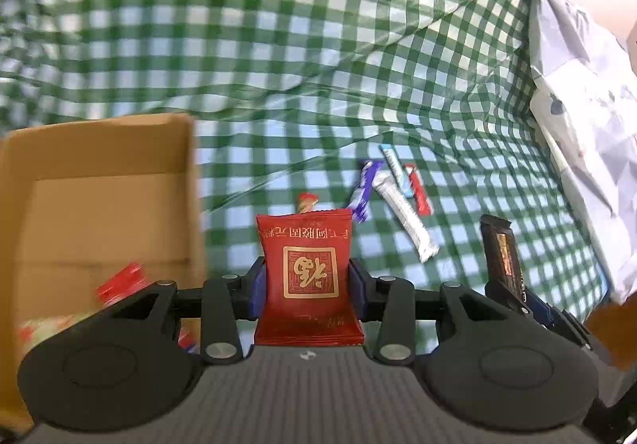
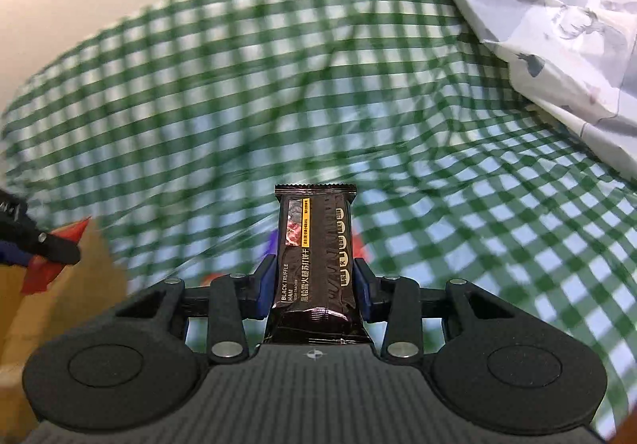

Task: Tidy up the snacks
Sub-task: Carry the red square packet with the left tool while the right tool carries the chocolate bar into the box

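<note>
My left gripper [image 1: 308, 281] is shut on a red snack packet [image 1: 308, 269] with gold print, held just right of an open cardboard box [image 1: 119, 173]. The box holds a red wrapper [image 1: 121, 285] and other snacks at its bottom left. My right gripper [image 2: 314, 285] is shut on a black cracker packet [image 2: 314, 257] marked BLACK TRUFFLE HAM; it also shows at the right of the left wrist view [image 1: 501, 253]. Several loose stick snacks lie on the cloth: purple [image 1: 364, 189], white [image 1: 406, 217], blue [image 1: 396, 169] and red [image 1: 418, 189].
A green and white checked cloth [image 1: 278, 46] covers the surface and is wrinkled. A pale crumpled sheet [image 1: 577, 106] rises along the right side. The box corner [image 2: 59, 285] and the left gripper's packet [image 2: 51, 257] show at the left of the right wrist view.
</note>
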{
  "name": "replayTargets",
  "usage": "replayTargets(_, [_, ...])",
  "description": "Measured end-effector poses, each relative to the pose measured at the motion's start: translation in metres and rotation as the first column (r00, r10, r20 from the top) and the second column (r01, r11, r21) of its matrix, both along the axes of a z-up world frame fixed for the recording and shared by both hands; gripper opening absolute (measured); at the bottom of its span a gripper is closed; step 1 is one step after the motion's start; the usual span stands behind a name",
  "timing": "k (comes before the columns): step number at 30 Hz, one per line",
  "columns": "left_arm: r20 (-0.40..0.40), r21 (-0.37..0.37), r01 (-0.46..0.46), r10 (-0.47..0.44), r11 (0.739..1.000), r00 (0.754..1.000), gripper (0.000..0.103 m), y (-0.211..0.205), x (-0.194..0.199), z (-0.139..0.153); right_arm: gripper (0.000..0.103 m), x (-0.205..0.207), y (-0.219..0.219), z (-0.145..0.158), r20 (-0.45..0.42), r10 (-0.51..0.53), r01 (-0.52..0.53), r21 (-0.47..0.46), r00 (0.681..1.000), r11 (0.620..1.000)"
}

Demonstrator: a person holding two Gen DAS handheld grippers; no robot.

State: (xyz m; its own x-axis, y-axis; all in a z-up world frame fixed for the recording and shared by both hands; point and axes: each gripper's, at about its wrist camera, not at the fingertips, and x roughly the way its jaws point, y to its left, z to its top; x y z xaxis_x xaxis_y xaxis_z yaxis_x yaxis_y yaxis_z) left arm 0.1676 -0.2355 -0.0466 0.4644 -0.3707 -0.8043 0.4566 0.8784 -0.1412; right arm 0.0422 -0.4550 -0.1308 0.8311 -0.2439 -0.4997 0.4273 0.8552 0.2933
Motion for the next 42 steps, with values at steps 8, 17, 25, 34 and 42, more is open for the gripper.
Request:
replayTargets(8, [0.084, 0.065, -0.058, 0.053, 0.996, 0.995, 0.046, 0.099, -0.098, 0.033, 0.041, -0.063, 0.109, 0.045, 0.01, 0.2, -0.2, 0.058, 0.98, 0.978])
replayTargets(17, [0.161, 0.004, -0.137, 0.135, 0.991, 0.978, 0.046, 0.187, -0.178, 0.053, 0.041, -0.104, 0.2, 0.083, 0.031, 0.364, -0.365, 0.038, 0.931, 0.93])
replayTargets(25, [0.207, -0.043, -0.172, 0.177, 0.984, 0.962, 0.046, 0.224, -0.224, 0.06, 0.041, -0.139, 0.233, 0.107, 0.05, 0.397, -0.395, -0.047, 0.916, 0.917])
replayTargets(34, [0.223, -0.093, -0.195, 0.212, 0.976, 0.952, 0.046, 0.246, -0.235, 0.066, 0.041, -0.151, 0.249, 0.117, 0.048, 0.412, -0.406, -0.103, 0.91, 0.908])
replayTargets(42, [0.207, -0.097, -0.205, 0.221, 0.974, 0.953, 0.046, 0.25, -0.226, 0.06, 0.041, -0.143, 0.252, 0.113, 0.015, 0.405, -0.402, -0.1, 0.914, 0.91])
